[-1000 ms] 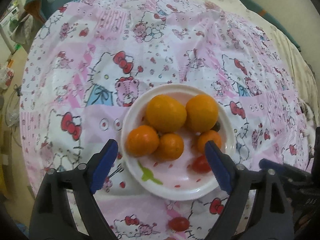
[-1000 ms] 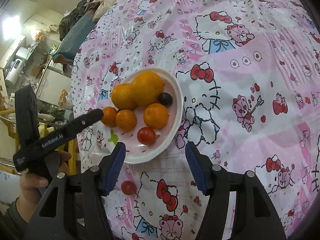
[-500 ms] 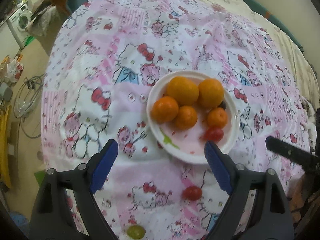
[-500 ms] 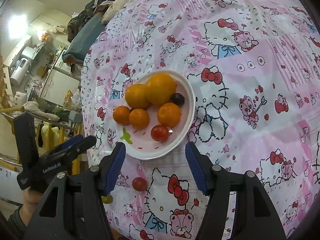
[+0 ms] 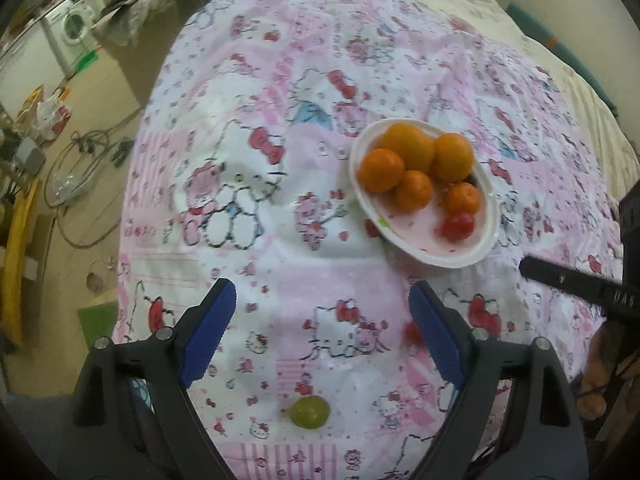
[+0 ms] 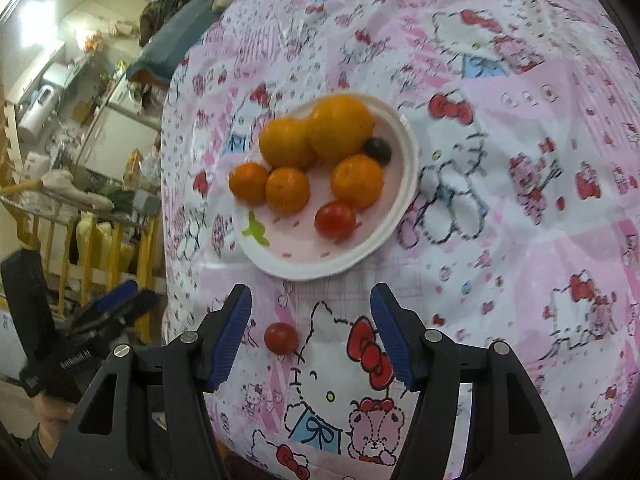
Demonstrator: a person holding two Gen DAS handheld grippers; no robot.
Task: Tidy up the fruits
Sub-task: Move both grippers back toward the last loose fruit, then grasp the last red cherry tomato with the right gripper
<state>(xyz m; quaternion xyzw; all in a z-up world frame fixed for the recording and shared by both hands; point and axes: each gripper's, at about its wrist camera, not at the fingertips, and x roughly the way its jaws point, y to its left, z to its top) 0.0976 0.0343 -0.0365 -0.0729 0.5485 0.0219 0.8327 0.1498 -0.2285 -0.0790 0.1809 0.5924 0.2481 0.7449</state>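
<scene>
Gathering step: round white plastic plate [image 6: 404, 200] holds oranges; small green grape [image 5: 309, 411] and, I think, red cherry tomato [image 6: 281, 337] loose on cloth. My left gripper [image 5: 322, 330] wide open, empty; right gripper [image 6: 311, 334] half open, empty. Next: lower onto grape, close gently.

White plate [image 6: 404, 184] on a pink cartoon-print tablecloth [image 6: 520, 160], holding five oranges [image 6: 340, 128], a dark grape [image 6: 377, 149] and a red tomato [image 6: 335, 220]. Second tomato [image 6: 281, 337] loose on the cloth below the plate, near the left blue pad. Right gripper [image 6: 310, 334] at the bottom, jaws apart, nothing between them. Left gripper [image 6: 120, 306] at far left, off the table edge, blurred.
</scene>
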